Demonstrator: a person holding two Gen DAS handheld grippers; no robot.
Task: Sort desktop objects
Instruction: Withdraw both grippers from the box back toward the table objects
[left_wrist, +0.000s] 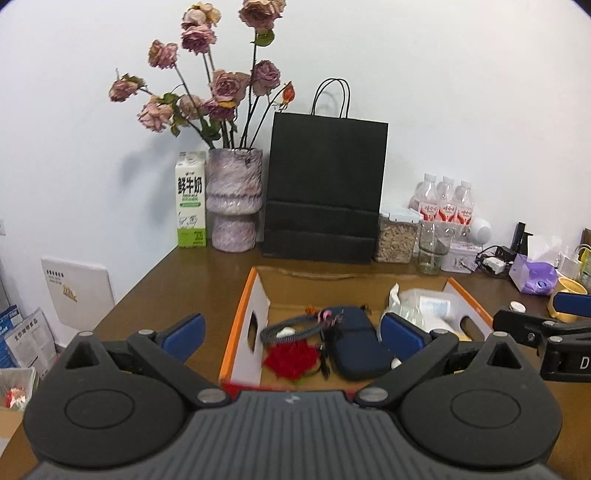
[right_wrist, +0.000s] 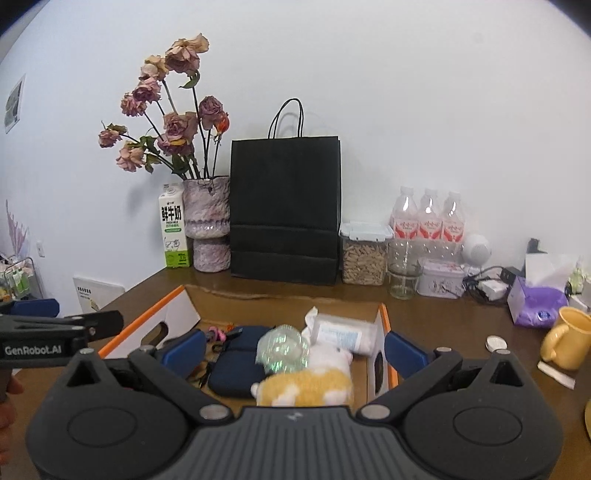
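Blue-padded and spread wide, the left gripper and the right gripper both hung empty above an orange-edged cardboard box on the brown desk. Already inside lay a navy pouch, a red tassel, a plush toy and a tissue pack. Toward two o'clock of the right gripper, a yellow mug, a small round tin and a purple tissue box sat outside it, suggesting the sorting was well along but unfinished.
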